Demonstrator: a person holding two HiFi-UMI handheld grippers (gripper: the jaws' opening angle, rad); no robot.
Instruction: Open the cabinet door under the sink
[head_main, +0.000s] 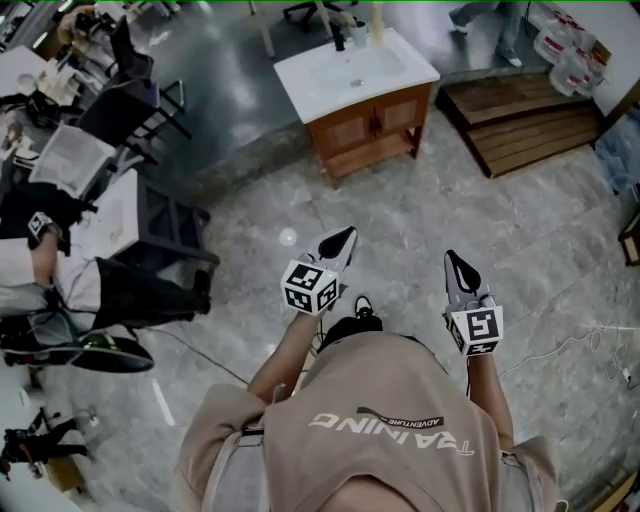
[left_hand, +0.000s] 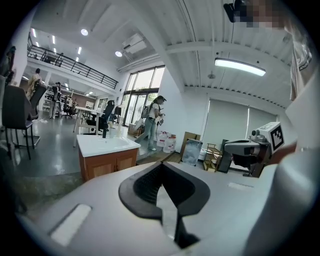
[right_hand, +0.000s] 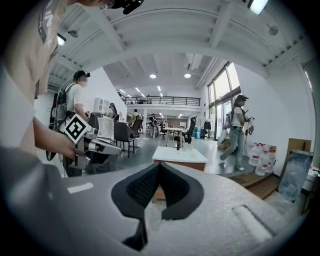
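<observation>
Fingers (left_hand: 144, 186) on the left gripper (head_main: 340, 241) are pressed together tip to tip, nothing between them, and it's the same deal with the right gripper (head_main: 459, 268): its fingers (right_hand: 142, 190) are closed up on empty air. Both are held out side by side in the lower middle of the head view, over the grey stone floor (head_main: 400, 230), pointing up the frame.

Wooden cabinet (head_main: 372, 124) sits in the upper middle of the head view, well apart from both grippers. Its two doors look shut, with the little handles next to each other in the middle. The white sink top (head_main: 355, 68) sits on it, with a dark faucet (head_main: 340, 40) at the back edge.

From the left gripper view the cabinet is at the left, a bit above the finger tips. From the right gripper view it's dead centre, and the closed tips cover the lower part of it.

Other stuff around: a wooden platform (head_main: 520, 118) just right of the cabinet, water jugs (head_main: 568, 52) in the upper right corner, and a seated person (head_main: 60, 270) by a desk at the left edge.
</observation>
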